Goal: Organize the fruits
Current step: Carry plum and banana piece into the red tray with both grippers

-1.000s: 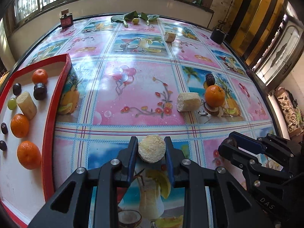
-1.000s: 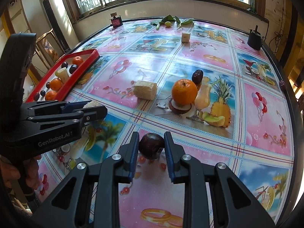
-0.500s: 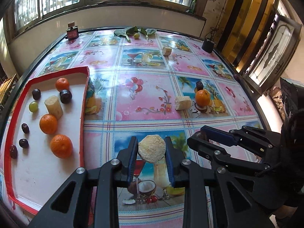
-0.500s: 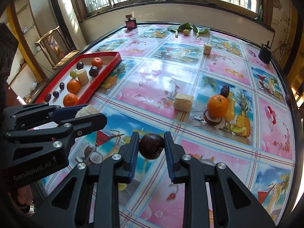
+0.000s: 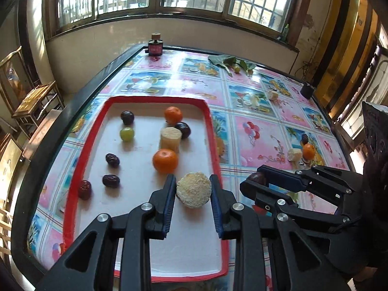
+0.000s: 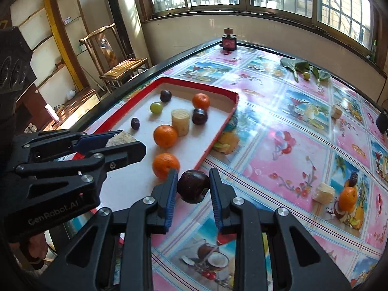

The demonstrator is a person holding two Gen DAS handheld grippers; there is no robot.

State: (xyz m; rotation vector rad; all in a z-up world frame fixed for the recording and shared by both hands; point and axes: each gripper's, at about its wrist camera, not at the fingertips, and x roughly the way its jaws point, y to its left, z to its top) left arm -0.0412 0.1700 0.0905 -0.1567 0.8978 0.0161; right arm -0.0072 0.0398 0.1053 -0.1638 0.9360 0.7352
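Note:
My left gripper (image 5: 193,191) is shut on a pale, rough-cut banana piece (image 5: 193,189), held above the white floor of the red-rimmed tray (image 5: 210,131). The tray holds oranges (image 5: 165,160), a second banana piece (image 5: 170,138), a green grape (image 5: 126,133), dark plums and dates. My right gripper (image 6: 193,186) is shut on a dark plum (image 6: 193,186), just past the tray's near right corner, above the tablecloth. In the right wrist view the left gripper (image 6: 126,143) hangs over the tray (image 6: 219,131) with the banana piece (image 6: 120,138) in it. The right gripper (image 5: 254,181) shows at the right of the left wrist view.
On the fruit-print tablecloth an orange (image 6: 347,195), a banana piece (image 6: 323,191) and a dark fruit (image 6: 352,179) stay at the right. Another banana piece (image 6: 336,111), green leaves with a small fruit (image 6: 306,74), a dark bottle (image 6: 228,41) and a black cup (image 5: 306,91) stand farther back.
Both grippers have swung left toward the tray, each keeping its fruit. The left one is now over the tray's floor; the right one has come up to the tray's corner.

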